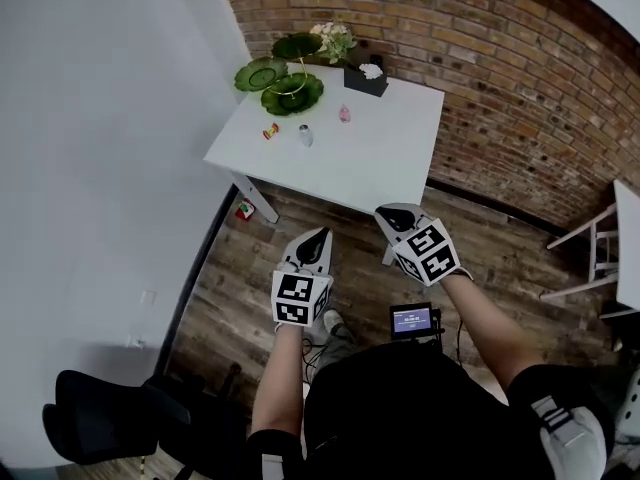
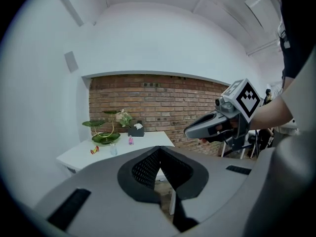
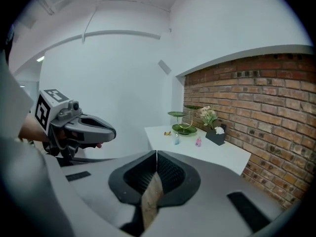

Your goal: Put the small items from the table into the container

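A white desk [image 1: 375,153] stands in the corner between a brick wall [image 1: 520,88] and a plain white wall. At its far end are a green stand of leaf-shaped dishes [image 1: 290,88], a bunch of pale flowers [image 1: 333,38] and a black box [image 1: 365,78] with something white in it. A small red thing [image 1: 245,209] lies on the wooden floor [image 1: 235,303] beside a desk leg, and a black chair [image 1: 100,413] sits low at the left. A small screen [image 1: 412,320] hangs at the person's waist. Only open floor lies between the grippers and the desk.

Three small items sit in a loose row just in front of the green stand. A red and yellow sweet [image 1: 270,131] lies flat near the left edge, too small to show which way its length runs. A clear little bottle [image 1: 305,135] stands upright beside it. A pink little bottle [image 1: 344,114] stands upright nearer the black box.

The left gripper [image 1: 319,236] and right gripper [image 1: 392,214] are side by side over the floor, tips towards the desk and short of its near edge. Both pairs of jaws are clenched together with nothing between them. The small items are well apart from both, ahead and on the desk's far half.
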`<state>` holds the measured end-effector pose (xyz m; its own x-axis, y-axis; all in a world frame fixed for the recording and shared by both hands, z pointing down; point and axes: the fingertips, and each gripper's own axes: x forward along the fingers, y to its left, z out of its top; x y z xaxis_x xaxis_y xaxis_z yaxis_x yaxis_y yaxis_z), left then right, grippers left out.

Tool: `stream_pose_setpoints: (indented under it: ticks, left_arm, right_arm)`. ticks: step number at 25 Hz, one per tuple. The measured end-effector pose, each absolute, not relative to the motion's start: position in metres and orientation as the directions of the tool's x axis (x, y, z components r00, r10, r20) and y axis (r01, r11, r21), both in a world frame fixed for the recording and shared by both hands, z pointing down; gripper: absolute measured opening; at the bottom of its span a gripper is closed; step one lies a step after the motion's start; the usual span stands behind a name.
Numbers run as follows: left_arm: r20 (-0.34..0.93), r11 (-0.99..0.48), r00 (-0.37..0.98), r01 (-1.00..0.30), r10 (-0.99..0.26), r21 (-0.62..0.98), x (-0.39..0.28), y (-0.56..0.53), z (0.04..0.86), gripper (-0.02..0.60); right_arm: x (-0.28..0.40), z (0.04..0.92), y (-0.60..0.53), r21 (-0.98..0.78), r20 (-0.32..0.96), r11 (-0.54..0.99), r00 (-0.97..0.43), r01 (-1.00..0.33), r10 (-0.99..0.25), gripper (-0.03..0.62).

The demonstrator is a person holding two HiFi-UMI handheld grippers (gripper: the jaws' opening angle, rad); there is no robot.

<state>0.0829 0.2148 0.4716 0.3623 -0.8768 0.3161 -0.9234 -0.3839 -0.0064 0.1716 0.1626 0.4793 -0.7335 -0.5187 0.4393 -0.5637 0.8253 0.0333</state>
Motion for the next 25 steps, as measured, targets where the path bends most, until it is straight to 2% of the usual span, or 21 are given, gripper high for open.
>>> stream_pose_setpoints:
  ticks: [9, 17, 25]
  left_arm:
    - [0.332, -0.479, 0.461, -0.877, -0.823, 0.030, -0.010, 0.135, 0.477, 0.009]
    - [0.338, -0.526, 0.509, -0.850, -0.792, 0.046, -0.025, 0.081, 0.494, 0.009]
    - [0.351, -0.506, 0.486, -0.862, -0.801, 0.038, -0.046, -0.007, 0.498, 0.009]
  right_arm:
    - [0.090, 0.476, 0.094, 0.081, 0.463, 0.782, -0.671, -0.619, -0.579, 0.015]
    - [0.067, 0.501, 0.043, 0.050, 0.509, 0.767, -0.645, -0.640, -0.570, 0.016]
    - [0.041, 0.517, -0.050, 0.015, 0.518, 0.783, -0.665, -0.622, -0.539, 0.015]
